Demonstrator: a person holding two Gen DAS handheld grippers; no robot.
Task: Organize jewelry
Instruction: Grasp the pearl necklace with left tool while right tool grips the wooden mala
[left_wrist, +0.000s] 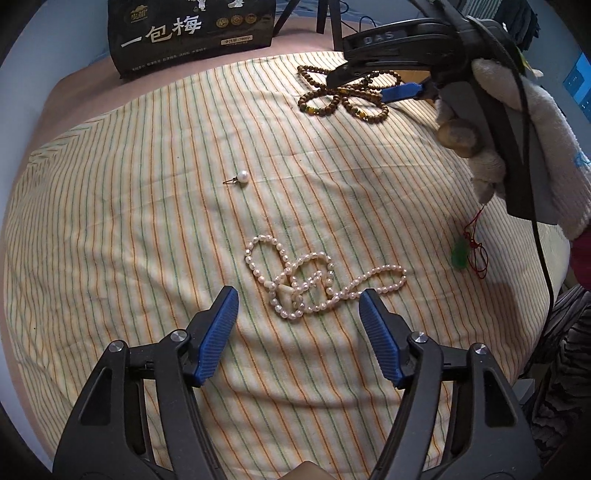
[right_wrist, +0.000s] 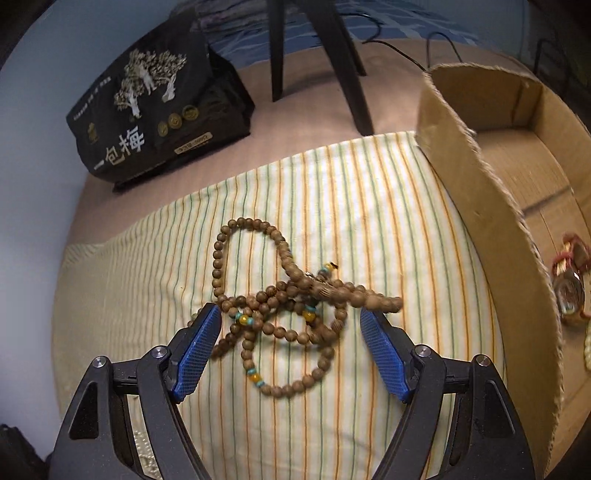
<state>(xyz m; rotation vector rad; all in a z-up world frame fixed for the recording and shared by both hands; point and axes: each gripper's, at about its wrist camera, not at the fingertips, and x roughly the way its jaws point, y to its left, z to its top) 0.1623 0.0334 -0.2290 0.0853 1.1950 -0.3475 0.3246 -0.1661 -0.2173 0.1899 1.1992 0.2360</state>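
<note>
Spreading wide, your right gripper straddles the wooden bead strand, whose tangle runs crosswise between its pads, while your left gripper, equally wide and empty, hovers by the pearl necklace, with the black bag reading "一包梅" beyond.

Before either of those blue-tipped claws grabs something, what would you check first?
1. Right gripper open: ok.
2. Brown wooden bead necklace lies between its blue fingers: ok.
3. Open cardboard box within view, beside the striped cloth: ok.
4. Left gripper open, white pearl necklace just ahead: ok.
5. Beads untangled enough to lift whole: cannot tell.
6. Single pearl earring and green pendant on red cord clear of both grippers: ok.
</note>
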